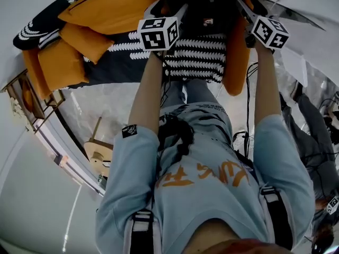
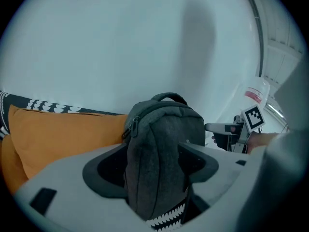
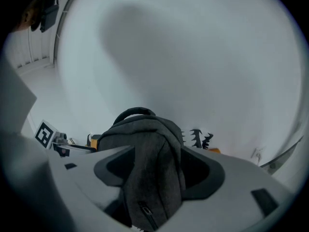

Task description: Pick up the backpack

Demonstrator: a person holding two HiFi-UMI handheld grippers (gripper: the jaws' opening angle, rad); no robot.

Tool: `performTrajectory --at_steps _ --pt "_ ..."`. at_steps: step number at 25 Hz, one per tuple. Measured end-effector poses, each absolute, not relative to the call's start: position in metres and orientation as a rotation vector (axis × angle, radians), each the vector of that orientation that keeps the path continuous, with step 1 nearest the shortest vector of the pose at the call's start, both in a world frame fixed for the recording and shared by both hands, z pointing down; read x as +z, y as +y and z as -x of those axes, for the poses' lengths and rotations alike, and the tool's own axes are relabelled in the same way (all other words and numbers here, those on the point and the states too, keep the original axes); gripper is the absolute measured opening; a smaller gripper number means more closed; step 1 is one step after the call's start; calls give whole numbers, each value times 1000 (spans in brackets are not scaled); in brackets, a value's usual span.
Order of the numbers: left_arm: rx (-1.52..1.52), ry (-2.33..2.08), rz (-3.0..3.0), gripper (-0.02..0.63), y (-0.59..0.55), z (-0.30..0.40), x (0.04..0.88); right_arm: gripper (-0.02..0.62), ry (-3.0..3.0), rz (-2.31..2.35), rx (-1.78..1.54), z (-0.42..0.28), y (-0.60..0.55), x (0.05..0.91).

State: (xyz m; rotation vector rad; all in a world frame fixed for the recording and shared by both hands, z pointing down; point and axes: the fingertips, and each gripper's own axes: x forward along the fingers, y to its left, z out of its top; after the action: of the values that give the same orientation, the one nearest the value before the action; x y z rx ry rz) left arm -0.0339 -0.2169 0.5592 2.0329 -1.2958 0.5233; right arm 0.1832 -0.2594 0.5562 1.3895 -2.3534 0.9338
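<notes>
The backpack (image 2: 161, 149) is seen upright on the sofa's patterned throw (image 1: 196, 57), beside an orange cushion (image 2: 58, 139). If only loose fabric were pinched, the bag could be expected to sag, tip or slip out once lifted. The left claw (image 2: 153, 167) and right claw (image 3: 155, 170) are both held wide open, the backpack's body straddled by each but not squeezed.

The person wears a light blue short-sleeved shirt (image 1: 212, 142) with orange lettering (image 1: 204, 174) across the chest and a small black patch (image 1: 129, 130) on the left sleeve. Black straps (image 1: 142, 237) with grey buckles (image 1: 142, 217) cross both shoulders. The left gripper (image 2: 152, 167) and right gripper (image 3: 158, 168) are pale grey with dark pads (image 2: 107, 170). Each bears a white cube (image 1: 158, 33) of black square markers.
</notes>
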Motion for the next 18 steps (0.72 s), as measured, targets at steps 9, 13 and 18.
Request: performTrajectory --at_steps 9,13,18 --pt "653 -1351 -2042 310 -238 31 572 291 -2360 -1277 983 -172 -288 576" --pt "647 -1350 -2043 288 -237 29 577 271 -2355 -1214 1029 -169 -282 579" --pt "650 -1332 -2043 253 -224 35 580 225 -2387 -1191 1024 -158 -267 571"
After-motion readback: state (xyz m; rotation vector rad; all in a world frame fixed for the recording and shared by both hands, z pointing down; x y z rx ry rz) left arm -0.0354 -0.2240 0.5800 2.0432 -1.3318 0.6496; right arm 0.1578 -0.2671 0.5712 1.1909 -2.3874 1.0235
